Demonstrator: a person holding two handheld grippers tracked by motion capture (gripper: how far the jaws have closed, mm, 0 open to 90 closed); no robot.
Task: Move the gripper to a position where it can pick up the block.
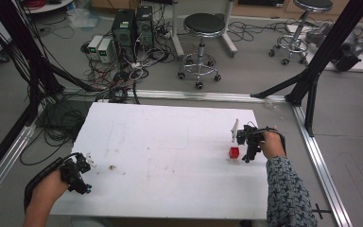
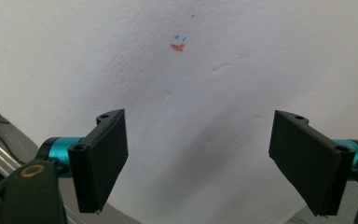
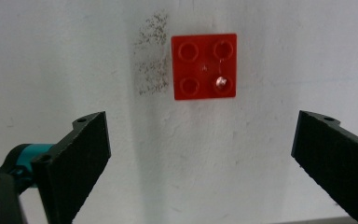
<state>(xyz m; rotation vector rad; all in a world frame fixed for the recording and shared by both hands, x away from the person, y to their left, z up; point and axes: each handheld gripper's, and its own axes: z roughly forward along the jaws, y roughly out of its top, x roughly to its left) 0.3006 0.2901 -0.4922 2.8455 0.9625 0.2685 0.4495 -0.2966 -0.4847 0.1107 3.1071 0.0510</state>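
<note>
A white board [image 1: 170,156] tops my table. My right gripper [image 3: 200,158], jaws wide apart, hovers just beside a red brick [image 3: 204,66] at the right edge; descending off-centre might knock it away. My left gripper [image 2: 198,158], open too, waits near-left.

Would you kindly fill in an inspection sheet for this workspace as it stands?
Surface: white table, scuffed, small stains.
Job's things: one red four-stud brick lying flat, studs up, beside the right gripper.
Clutter: nothing seen on the table.
Grippers: right gripper open, brick ahead of its fingers; left gripper open at the near left edge.
Cables: tangled cables on the floor.
Surroundings: two stools, computer towers, black frame.
</note>
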